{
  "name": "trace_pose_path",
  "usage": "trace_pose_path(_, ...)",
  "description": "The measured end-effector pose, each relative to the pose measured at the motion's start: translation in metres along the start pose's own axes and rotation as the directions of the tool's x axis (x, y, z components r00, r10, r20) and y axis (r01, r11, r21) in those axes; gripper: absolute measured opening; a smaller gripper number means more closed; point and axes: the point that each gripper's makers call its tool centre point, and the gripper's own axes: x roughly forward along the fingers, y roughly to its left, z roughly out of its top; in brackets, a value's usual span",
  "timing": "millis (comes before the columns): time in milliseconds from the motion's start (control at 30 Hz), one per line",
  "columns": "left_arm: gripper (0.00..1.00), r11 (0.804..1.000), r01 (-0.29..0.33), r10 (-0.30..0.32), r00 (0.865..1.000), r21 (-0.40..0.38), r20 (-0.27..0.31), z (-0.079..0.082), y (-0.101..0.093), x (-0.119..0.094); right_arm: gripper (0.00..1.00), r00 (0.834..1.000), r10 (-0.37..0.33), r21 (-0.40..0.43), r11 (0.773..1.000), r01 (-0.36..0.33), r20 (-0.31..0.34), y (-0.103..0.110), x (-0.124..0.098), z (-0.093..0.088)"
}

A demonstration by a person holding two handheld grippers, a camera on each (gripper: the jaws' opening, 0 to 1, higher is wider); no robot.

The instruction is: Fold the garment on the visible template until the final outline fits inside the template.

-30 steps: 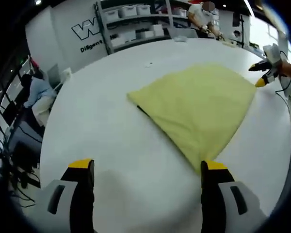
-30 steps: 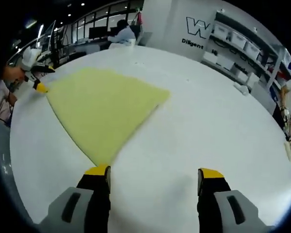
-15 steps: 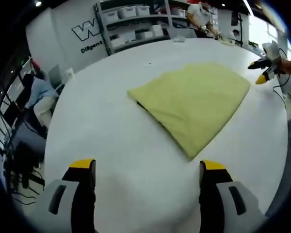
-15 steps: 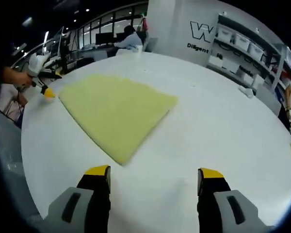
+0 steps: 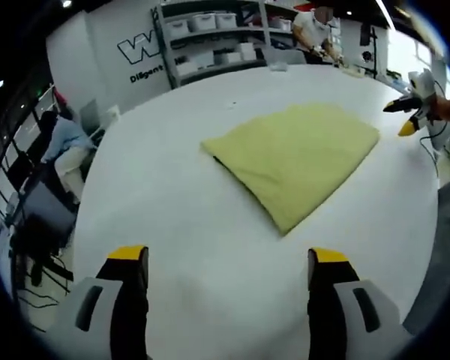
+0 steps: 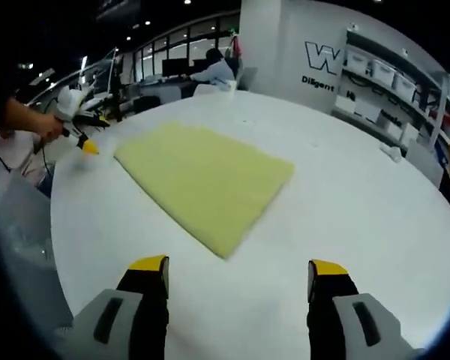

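Folded yellow garment (image 5: 296, 157) lies mid-frame on the white worktop (image 5: 172, 225); both hand-held grippers (image 5: 229, 262) (image 6: 236, 270) gape empty, likely checking fit.

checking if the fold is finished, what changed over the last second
Both grippers pulled back from the yellow garment: a second ago its near corner lay between each gripper's jaw tips, and now bare white table separates them. The left gripper and right gripper stayed open, holding nothing. The garment seems to have stayed folded and flat in place.
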Motion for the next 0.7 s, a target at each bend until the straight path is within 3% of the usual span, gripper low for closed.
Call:
trace_pose_path(133, 0.87, 0.999, 0.034, -0.033, 0.998, -0.019, 0.045, 0.01, -0.01, -0.007, 0.74, 0.999, 0.014, 0.005, 1.0, -0.014, 0.033, 0.007, -0.007, 0.01)
trace_pose_path(367, 0.89, 0.995, 0.096, -0.097, 0.989, 0.018, 0.112, 0.029, -0.043, -0.023, 0.79, 0.994, 0.035, 0.017, 0.999, -0.037, 0.103, 0.025, -0.018, 0.027)
trace_pose_path(700, 0.91, 0.993, 0.12, -0.117, 0.975, -0.008, 0.188, 0.035, -0.065, -0.036, 0.88, 0.986, 0.039, 0.022, 0.999, -0.043, 0.16, 0.05, -0.023, 0.038)
